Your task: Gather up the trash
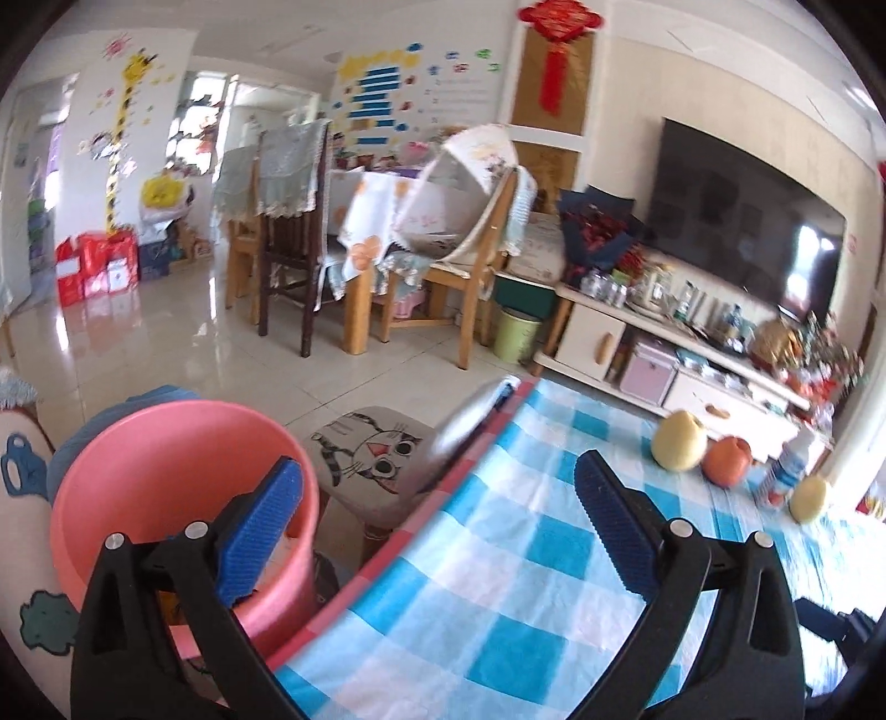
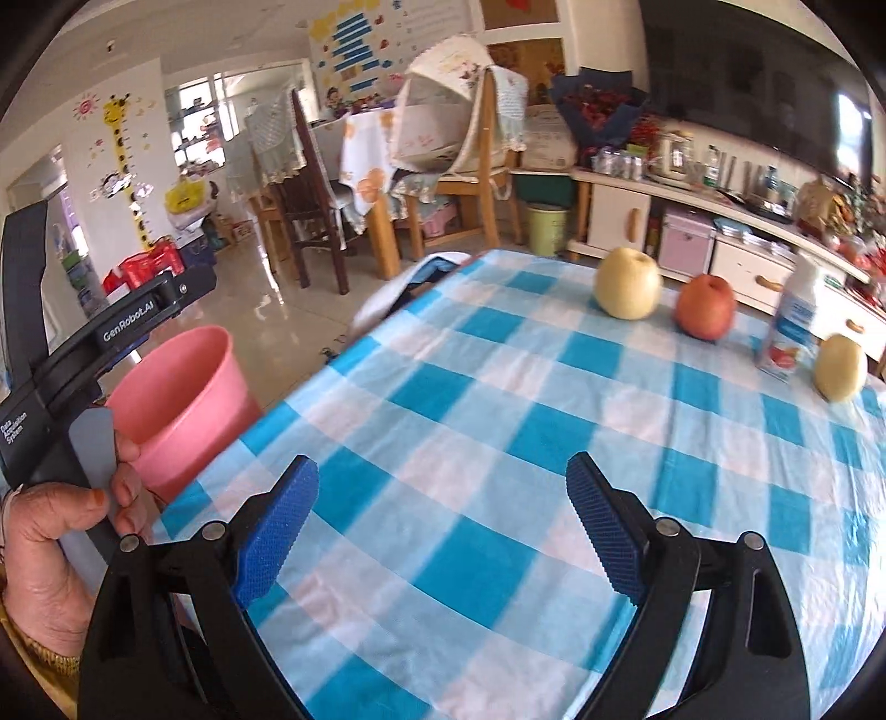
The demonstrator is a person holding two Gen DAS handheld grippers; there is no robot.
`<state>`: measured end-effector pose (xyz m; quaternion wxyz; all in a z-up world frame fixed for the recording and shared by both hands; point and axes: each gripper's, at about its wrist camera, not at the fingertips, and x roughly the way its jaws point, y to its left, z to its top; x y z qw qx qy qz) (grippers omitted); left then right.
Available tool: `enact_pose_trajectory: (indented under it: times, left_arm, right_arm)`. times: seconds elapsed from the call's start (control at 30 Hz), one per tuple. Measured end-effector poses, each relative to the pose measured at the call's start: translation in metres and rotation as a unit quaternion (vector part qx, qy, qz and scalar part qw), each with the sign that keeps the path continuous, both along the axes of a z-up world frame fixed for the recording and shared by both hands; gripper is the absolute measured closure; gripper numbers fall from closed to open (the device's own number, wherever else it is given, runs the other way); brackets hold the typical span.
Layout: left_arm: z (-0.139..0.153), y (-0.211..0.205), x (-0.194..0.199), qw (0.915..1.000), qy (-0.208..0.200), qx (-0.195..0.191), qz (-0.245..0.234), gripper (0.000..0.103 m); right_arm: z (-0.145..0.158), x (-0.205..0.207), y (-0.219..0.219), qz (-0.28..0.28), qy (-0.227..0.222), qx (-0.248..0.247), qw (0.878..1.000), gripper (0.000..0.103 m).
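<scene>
Pink bin (image 2: 183,382) beside the table's left edge, mouth up, under the left gripper (image 1: 437,526), jaws spread wide and empty. Right gripper (image 2: 443,526) likewise agape over checked cloth (image 2: 498,443). Far right, upright carton (image 2: 789,332) among fruit: probably the trash, light, crushable; best pinched gently mid-body.

A lived-in family home, the living and dining room in one. A large television (image 1: 742,216) hangs above a cluttered white TV cabinet (image 1: 653,354). Left of the television stand wooden dining chairs (image 1: 288,221) with cloth covers, and farther left a giraffe height chart (image 1: 124,133) decorates the wall. Above hangs a red Chinese knot (image 1: 556,39).
</scene>
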<state>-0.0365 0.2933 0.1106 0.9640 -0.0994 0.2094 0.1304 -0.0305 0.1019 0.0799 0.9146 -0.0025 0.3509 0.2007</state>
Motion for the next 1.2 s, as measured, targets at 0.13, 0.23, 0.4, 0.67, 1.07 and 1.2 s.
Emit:
enact_pose_trajectory:
  times: [0.13,0.23,0.4,0.67,1.07,1.2]
  left_arm:
    - [0.001,-0.041,-0.001,0.9981,0.004,0.041,-0.045,0.004]
    - [-0.002,-0.071,-0.004,0.9957,0.008,0.056,-0.073,0.004]
    - [-0.001,-0.109,-0.011,0.9922,0.012,0.062,-0.108,0.004]
    - [0.007,-0.162,-0.026,0.9879,0.014,0.064,-0.141,0.004]
    - [0.021,-0.214,-0.039,0.9846,0.022,0.082,-0.153,0.004]
    - [0.028,-0.227,-0.040,0.9851,0.020,0.082,-0.150,0.004]
  right_arm:
    - [0.000,-0.007,-0.031,-0.032,-0.009,-0.001,0.999,0.013]
    - [0.002,-0.011,-0.054,-0.060,-0.016,0.001,0.998,0.013]
    - [0.004,-0.017,-0.090,-0.095,-0.029,-0.001,0.995,0.013]
    - [0.013,-0.027,-0.133,-0.131,-0.059,-0.010,0.990,0.013]
    - [0.033,-0.044,-0.188,-0.176,-0.108,-0.008,0.978,0.013]
    - [0.038,-0.048,-0.201,-0.186,-0.122,-0.009,0.975,0.013]
